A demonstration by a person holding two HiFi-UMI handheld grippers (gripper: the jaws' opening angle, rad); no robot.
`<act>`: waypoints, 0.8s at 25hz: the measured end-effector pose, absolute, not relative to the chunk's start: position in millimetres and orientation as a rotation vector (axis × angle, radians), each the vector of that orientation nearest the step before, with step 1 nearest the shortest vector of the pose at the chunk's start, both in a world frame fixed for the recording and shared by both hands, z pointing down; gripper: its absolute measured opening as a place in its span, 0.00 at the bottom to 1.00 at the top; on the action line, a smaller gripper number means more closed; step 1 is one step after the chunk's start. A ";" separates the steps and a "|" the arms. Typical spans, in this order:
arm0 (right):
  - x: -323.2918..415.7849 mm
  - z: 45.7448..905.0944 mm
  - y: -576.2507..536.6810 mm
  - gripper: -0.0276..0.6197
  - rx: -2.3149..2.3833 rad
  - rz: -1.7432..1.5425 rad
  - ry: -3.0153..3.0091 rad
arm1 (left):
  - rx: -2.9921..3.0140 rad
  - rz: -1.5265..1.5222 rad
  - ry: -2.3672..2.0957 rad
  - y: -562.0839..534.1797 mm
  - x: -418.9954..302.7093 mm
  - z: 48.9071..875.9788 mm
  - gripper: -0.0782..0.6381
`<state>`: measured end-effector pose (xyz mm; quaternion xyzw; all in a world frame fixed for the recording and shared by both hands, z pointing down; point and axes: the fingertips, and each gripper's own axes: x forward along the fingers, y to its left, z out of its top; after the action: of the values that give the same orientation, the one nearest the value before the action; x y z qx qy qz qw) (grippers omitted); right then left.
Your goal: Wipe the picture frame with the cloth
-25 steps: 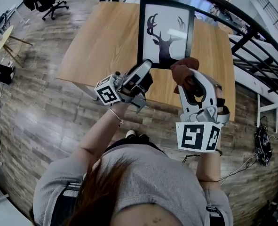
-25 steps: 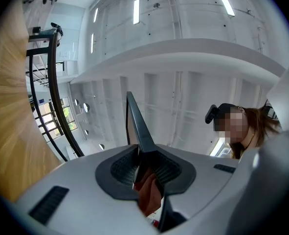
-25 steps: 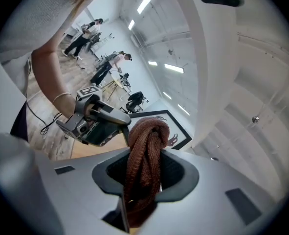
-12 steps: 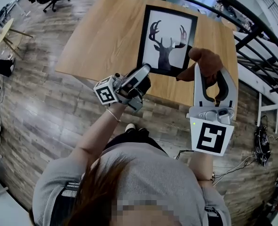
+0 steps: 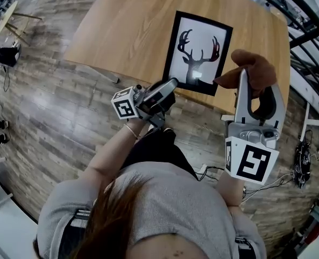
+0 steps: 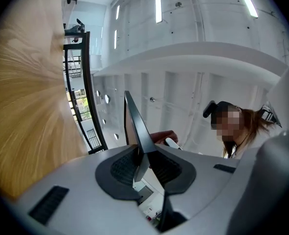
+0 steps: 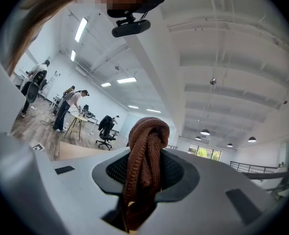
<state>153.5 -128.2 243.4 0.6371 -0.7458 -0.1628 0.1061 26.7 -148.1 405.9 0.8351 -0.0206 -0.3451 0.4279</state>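
Note:
The black picture frame point(image 5: 198, 53) with a deer silhouette hangs tilted over the wooden table point(image 5: 127, 31). My left gripper point(image 5: 169, 85) is shut on its lower left corner. In the left gripper view the frame's thin edge point(image 6: 134, 126) runs up from between the pads of that gripper point(image 6: 143, 158). My right gripper point(image 5: 256, 80) is shut on a bunched brown cloth point(image 5: 251, 66), which sits just right of the frame's lower right corner. In the right gripper view the knitted cloth point(image 7: 146, 151) bulges out from between the jaws of that gripper point(image 7: 145, 180). Whether the cloth touches the frame I cannot tell.
Black stair railings point(image 5: 305, 31) run past the table's right side. Wood-plank floor point(image 5: 56, 107) lies below and to the left, with a small round table point(image 5: 5, 15) at the far left. Cables point(image 5: 302, 166) lie on the floor at right. People work at desks point(image 7: 68, 106) far off.
The frame and my left gripper have sunk away from the camera toward the table. My right gripper has rolled and carried the cloth right, to beside the frame's lower right corner.

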 end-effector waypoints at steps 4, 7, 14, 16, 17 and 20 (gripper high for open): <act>156.0 261.0 -139.0 0.25 1.882 -0.407 -2.212 | 2.040 -0.805 -0.093 -142.2 26.7 440.0 0.21; 154.0 278.5 -147.0 0.25 1.881 -0.359 -2.218 | 2.008 -0.771 -0.119 -136.7 23.5 466.8 0.21; 154.2 324.2 -164.1 0.25 1.868 -0.244 -2.211 | 1.925 -0.716 -0.173 -126.9 21.1 519.1 0.21; 151.5 334.9 -164.5 0.25 1.853 -0.227 -2.204 | 1.902 -0.685 -0.191 -123.6 19.4 533.4 0.21; 150.4 339.3 -164.9 0.25 1.848 -0.219 -2.202 | 1.890 -0.671 -0.200 -123.2 18.6 540.2 0.21; 149.2 348.8 -167.6 0.25 1.845 -0.188 -2.210 | 1.848 -0.657 -0.209 -126.1 17.0 556.4 0.21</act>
<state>149.2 -167.6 348.8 0.6341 -0.7598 -0.0648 0.1279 17.0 -126.1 556.4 0.7814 -0.0885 -0.2778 0.5517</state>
